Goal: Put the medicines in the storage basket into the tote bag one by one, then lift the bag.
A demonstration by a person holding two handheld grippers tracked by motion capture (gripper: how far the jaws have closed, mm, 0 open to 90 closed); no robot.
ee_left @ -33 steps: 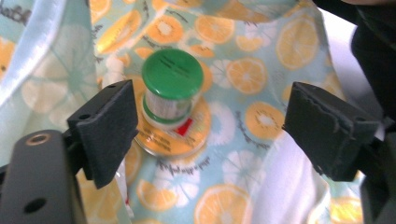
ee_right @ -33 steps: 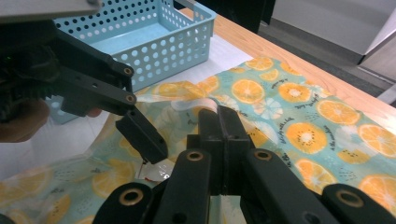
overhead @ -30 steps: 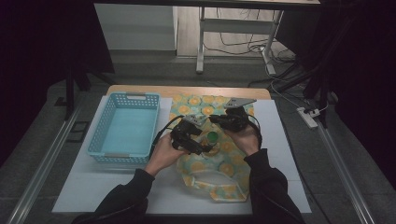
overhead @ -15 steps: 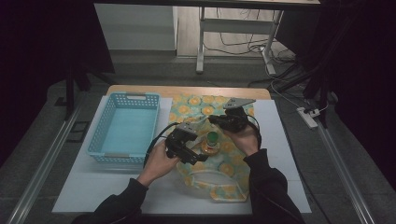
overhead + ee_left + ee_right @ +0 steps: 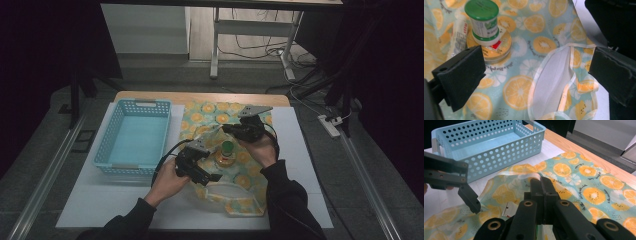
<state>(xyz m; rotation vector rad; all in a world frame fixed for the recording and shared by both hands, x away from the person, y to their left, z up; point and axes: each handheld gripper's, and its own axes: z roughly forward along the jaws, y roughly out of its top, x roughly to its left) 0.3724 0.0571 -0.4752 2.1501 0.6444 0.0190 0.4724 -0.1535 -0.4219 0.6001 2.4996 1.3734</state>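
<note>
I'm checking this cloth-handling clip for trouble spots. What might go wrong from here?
1. The small green-lidded white jar stands on a round flat tin lying on the orange-slice printed cloth. The right gripper is shut on a fold of the cloth; pulling may topple the stack.
2. The left gripper, jaws just opened with nothing between them, hangs close by the tin and might knock it.

- High view: fixed above the person's side, looking forward and down on the whole table point(image 5: 90, 210), with floor beyond; far off
- Left gripper view: rides the left gripper point(image 5: 534, 75), looking steeply down, close over the cloth point(image 5: 524, 72) and jar point(image 5: 482, 21)
- Right gripper view: rides the right gripper point(image 5: 541, 190), looking low across the cloth point(image 5: 584, 182) toward the basket point(image 5: 486, 147); close
- All three share the cloth; high view and right gripper view share the basket point(image 5: 132, 137)
</note>
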